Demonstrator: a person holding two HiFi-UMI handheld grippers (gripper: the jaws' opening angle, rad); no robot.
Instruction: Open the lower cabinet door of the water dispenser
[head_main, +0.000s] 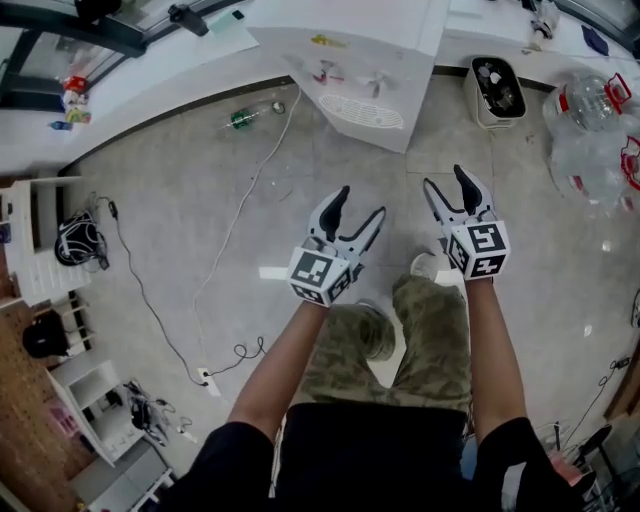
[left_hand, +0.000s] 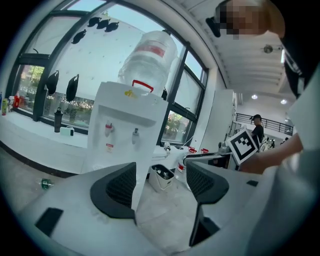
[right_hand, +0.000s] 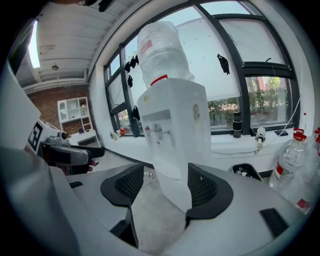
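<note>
While left claw (head_main: 363, 200), right claw (head_main: 444, 177) gape empty, dispenser bottle (left_hand: 150, 55) only in gripper views

Well ahead of my left claw (head_main: 363, 202), a green bottle (head_main: 240, 118) lies on the grey floor (head_main: 180, 190), and a white cable (head_main: 254, 183) trails past it toward me. Further to that claw's left stand white shelves (head_main: 40, 235) and a black bag (head_main: 45, 335). Ahead of my right claw (head_main: 444, 177) sits a small white bin (head_main: 496, 92) with dark things inside. To its right are clear water jugs (head_main: 592, 115) with red handles.
</note>
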